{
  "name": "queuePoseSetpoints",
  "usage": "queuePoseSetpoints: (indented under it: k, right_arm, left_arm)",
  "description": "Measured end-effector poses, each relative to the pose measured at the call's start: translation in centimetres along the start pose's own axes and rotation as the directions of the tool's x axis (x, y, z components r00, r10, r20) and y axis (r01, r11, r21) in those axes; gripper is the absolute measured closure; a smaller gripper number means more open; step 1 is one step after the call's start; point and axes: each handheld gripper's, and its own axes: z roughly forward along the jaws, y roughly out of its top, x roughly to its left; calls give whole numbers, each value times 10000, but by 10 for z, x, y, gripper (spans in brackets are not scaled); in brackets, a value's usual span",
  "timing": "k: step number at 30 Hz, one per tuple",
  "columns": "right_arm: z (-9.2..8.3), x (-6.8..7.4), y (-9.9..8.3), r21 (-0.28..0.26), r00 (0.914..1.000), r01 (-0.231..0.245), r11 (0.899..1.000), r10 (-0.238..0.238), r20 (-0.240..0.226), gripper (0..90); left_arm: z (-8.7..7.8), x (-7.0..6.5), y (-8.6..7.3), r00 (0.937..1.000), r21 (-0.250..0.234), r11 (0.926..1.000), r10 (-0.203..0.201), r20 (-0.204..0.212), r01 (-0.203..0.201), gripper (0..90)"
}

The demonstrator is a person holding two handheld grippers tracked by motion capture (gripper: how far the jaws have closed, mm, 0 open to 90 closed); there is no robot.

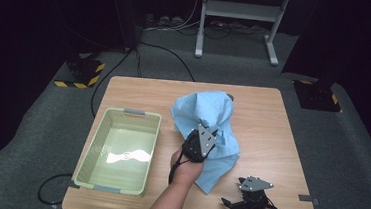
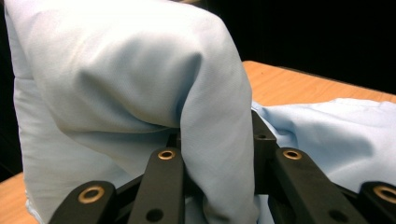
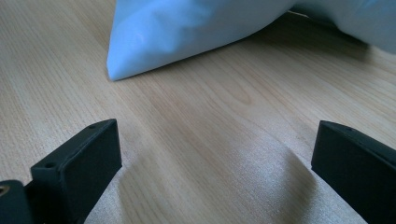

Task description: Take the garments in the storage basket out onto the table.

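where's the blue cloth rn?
High view: the blue cloth lies mid-table, right of the green basket, one fold pinched in the left claw; its near corner lies ahead of the open right claw.

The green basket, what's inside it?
The basket looks empty: just its pale, shiny bottom. The blue cloth lies beside it on the table. What's under the cloth is hidden.

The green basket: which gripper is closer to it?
Left. The left gripper, shut on the blue cloth, is just right of the green basket. The right gripper, open and empty, sits farther right, near the table's front edge.
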Motion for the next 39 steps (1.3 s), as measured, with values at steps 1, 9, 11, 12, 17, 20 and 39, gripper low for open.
queuePoseSetpoints:
  k: [1,9,11,12,17,20,39]
  right_arm:
    - [0,0,0,0,10000,3,10000,-3,3,14]
    - [0,0,0,0,10000,-4,10000,4,-1,14]
    - [0,0,0,4,10000,-2,10000,2,6,14]
    - [0,0,0,4,10000,4,10000,-4,8,14]
    - [0,0,0,6,10000,3,10000,-3,1,14]
    - [0,0,0,3,10000,3,10000,-3,0,14]
    - [0,0,0,-30,10000,-9,10000,9,-16,14]
  left_arm:
    - [1,0,-2,10000,59,10000,-44,30,44,732]
    - [8,-4,-17,9996,530,9984,-200,203,189,730]
    - [9,-5,-20,9994,628,9978,-250,257,233,730]
    - [10,-6,-22,9993,687,9973,-263,284,243,729]
    - [15,-10,-27,9987,942,9953,-259,440,217,728]
    - [18,-13,-30,9981,1111,9936,-255,556,192,727]
    - [37,-24,-43,9932,2075,9782,-299,1127,59,713]
